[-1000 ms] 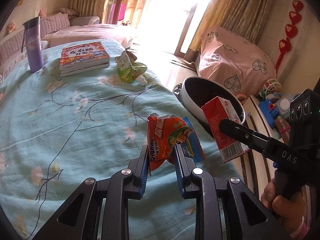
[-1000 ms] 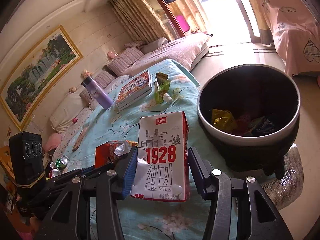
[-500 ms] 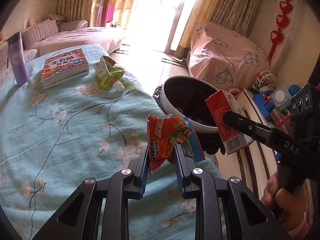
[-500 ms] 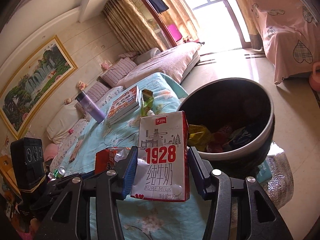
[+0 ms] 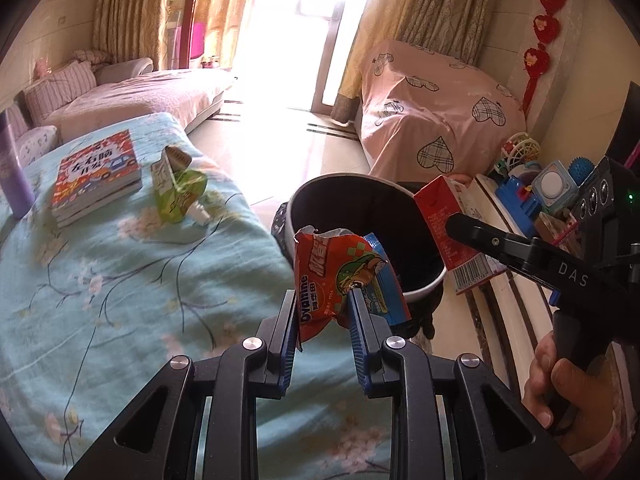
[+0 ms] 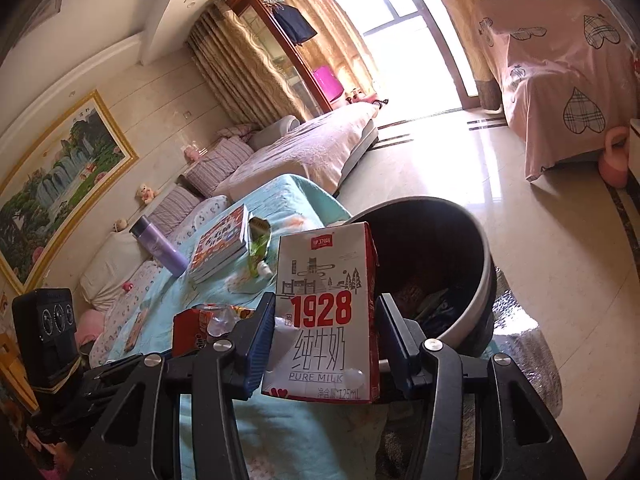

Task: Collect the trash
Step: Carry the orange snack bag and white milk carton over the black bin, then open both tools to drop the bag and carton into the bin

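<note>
My left gripper (image 5: 322,312) is shut on an orange Ovaltine snack wrapper (image 5: 332,280), held above the table edge beside the black trash bin (image 5: 360,200). My right gripper (image 6: 326,332) is shut on a red and white 1928 milk carton (image 6: 326,312), held just in front of the bin (image 6: 472,280), which holds several wrappers. The carton (image 5: 452,232) also shows in the left wrist view, over the bin's right rim. A green juice pouch (image 5: 176,192) lies on the table.
The table has a light blue floral cloth (image 5: 120,280). On it are a stack of books (image 5: 96,176) and a purple bottle (image 5: 14,184). A pink covered sofa (image 5: 432,120) and toys (image 5: 532,184) stand beyond the bin.
Both grippers have moved toward the bin with their loads. The bin now looks nearer and the table items have slid left in the left wrist view.
</note>
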Motion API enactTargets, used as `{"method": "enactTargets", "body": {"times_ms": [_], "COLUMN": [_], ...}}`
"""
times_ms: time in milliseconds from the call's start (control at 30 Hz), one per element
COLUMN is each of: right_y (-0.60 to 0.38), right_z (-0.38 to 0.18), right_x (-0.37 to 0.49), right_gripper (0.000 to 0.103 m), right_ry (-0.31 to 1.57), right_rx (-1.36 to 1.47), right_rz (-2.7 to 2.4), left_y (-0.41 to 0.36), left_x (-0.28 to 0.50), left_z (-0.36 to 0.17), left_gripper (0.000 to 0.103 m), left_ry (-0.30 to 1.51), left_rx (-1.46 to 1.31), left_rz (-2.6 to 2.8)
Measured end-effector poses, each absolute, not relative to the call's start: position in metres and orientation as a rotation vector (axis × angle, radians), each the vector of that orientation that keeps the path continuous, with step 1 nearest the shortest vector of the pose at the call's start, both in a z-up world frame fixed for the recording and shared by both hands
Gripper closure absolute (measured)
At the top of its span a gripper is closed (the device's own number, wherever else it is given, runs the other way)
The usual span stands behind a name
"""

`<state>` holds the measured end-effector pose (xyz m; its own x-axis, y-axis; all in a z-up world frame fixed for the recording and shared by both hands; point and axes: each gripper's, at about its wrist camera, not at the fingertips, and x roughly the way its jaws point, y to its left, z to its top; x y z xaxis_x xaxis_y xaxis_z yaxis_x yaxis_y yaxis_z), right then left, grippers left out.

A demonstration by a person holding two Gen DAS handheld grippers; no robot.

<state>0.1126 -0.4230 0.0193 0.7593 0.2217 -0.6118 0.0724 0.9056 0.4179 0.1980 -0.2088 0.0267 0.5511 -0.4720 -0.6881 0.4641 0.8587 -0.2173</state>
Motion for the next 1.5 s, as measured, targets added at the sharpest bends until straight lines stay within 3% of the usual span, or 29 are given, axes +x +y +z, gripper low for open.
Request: {"method": "enactTargets", "body": {"times_ms": [1200,1267,1333,1500], "right_y": [-0.461,-0.461,-0.463,-0.467], "right_z": [-0.011,-0.012,-0.012,-0.007], "right_x": [0.174,0.176,0.177,0.174], "right_gripper": [0.052,0.050,0.048,0.028], "right_ry": [0.826,0.832,0.834,0.815], "right_rx": [0.425,0.429,0.441,0.473], "right_rz": [0.030,0.031,0.028,0.027], "left_y": [-0.283,-0.283,-0.283,-0.274], "left_x": [0.267,0.268,0.267,0.260], "left_z": [0.011,0.011,0.012,0.018], "left_gripper": [0.076,0.069,0.056,0.042], "left_ry": [0.892,0.897,0.896,0.874], "left_rx": [0.063,0.060,0.061,0.048], "left_rz": [-0.552,-0.548,-0.544,-0.532]}}
